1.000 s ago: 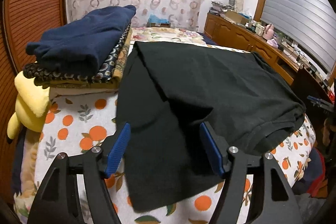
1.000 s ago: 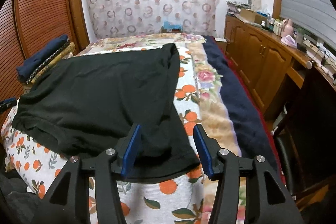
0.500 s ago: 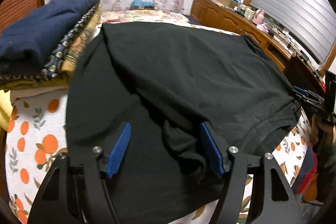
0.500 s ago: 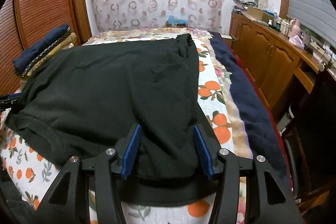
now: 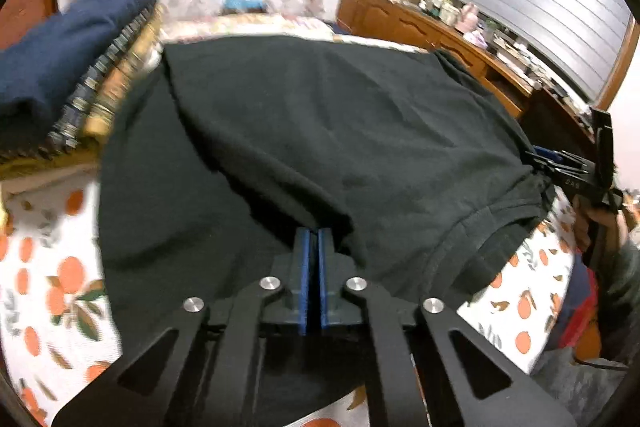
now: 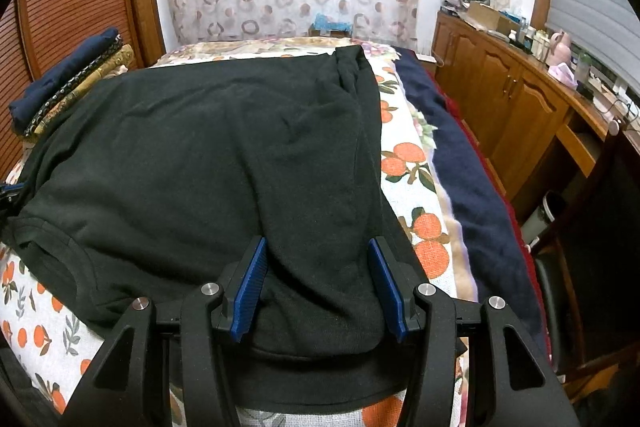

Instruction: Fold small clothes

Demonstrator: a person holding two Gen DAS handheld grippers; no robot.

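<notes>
- Left gripper (image 5: 319,243), low centre of its view, has just been closing and is now pinching a fold of the black shirt (image 5: 320,131); a thin bite may be slipping out once lifted.
- Right gripper (image 6: 320,279), bottom centre of its view, is sitting unclenched, jaws straddling the shirt's folded edge; lifting unevenly could be twisting the fold.
- Black shirt is lying spread across the orange-print bedcover (image 6: 416,203).
- Folded clothes stack (image 5: 72,67), upper left, could be getting nudged by dragged cloth.

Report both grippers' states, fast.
Left gripper: just closed, pinching a fold of the black T-shirt.
Right gripper: open, straddling the shirt, not gripping.
</notes>
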